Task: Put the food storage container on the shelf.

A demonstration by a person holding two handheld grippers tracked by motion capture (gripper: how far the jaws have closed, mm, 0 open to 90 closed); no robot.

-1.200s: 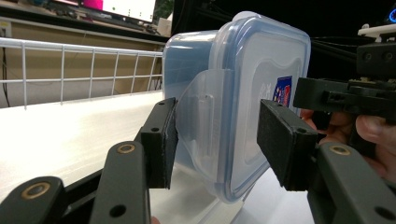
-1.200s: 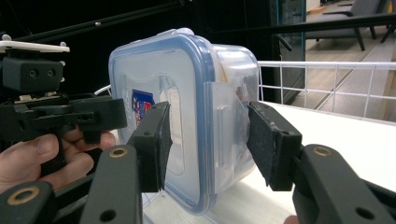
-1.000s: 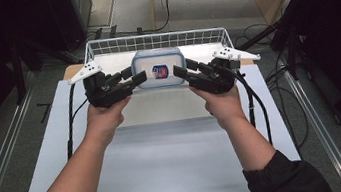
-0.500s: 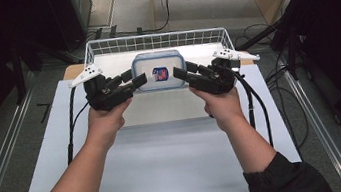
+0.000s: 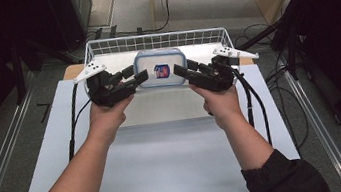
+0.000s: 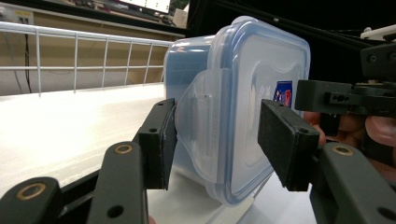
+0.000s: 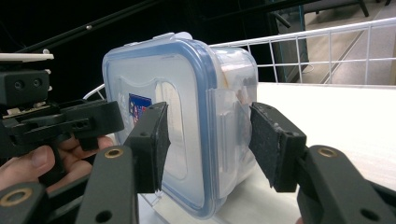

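Two hand-held grippers are seen at a lidded plastic container [image 5: 161,73] inside a white wire basket [image 5: 101,47] on the table [image 5: 168,167]. The left hand-held gripper [image 5: 140,75] and the right hand-held gripper [image 5: 181,69] are spread around its side latches, unclamped. The contents are hidden.

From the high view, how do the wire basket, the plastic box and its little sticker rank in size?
1. Wire basket, the largest; it spans the table's far end.
2. Plastic box, which sits inside the basket.
3. Sticker on the box lid, by far the smallest.

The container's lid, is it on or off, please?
On: the blue-rimmed lid covers the container, its side flap folded down between the open jaws.
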